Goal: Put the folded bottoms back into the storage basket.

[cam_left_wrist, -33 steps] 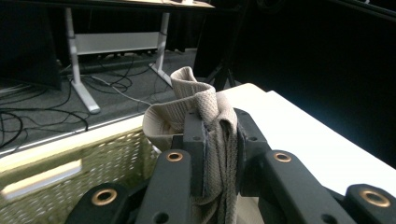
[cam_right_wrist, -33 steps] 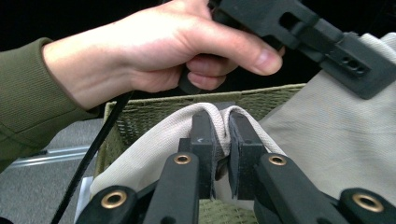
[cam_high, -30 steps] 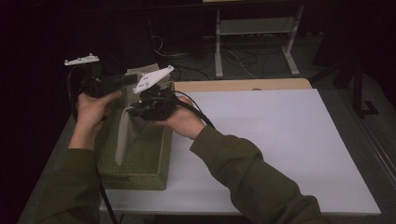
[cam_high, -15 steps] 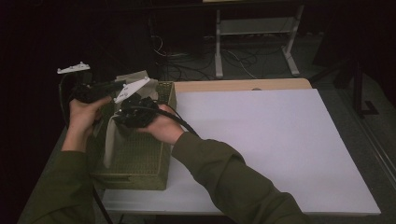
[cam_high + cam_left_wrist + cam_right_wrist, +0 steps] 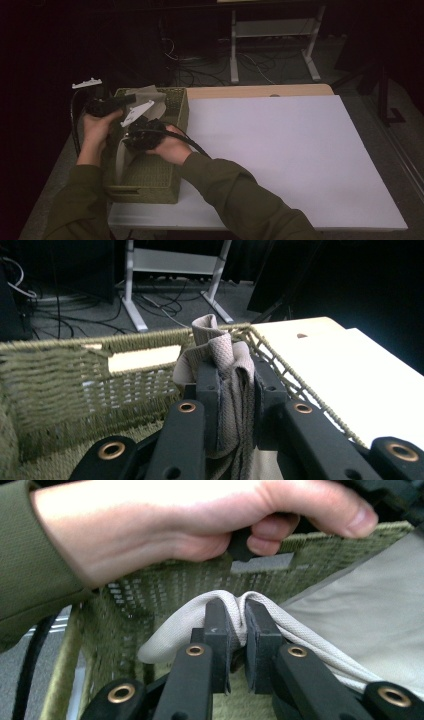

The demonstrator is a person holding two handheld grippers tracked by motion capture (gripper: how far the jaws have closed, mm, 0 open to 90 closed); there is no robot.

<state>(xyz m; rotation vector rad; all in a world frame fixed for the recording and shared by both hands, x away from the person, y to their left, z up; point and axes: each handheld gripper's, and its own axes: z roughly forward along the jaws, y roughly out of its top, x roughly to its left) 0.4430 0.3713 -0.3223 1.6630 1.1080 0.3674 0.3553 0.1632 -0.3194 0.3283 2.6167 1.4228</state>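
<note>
The green woven basket (image 5: pixel 150 175) sits on the white table (image 5: pixel 300 150). Both the left gripper (image 5: pixel 235 390) and right gripper (image 5: pixel 236 625) pinch the soft beige cloth (image 5: pixel 360 625) tight, bunching it inside.

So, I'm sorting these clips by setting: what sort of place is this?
Probably a lab or workshop: a white work table in a dark room, loose cables on the floor and a metal stand behind.
</note>
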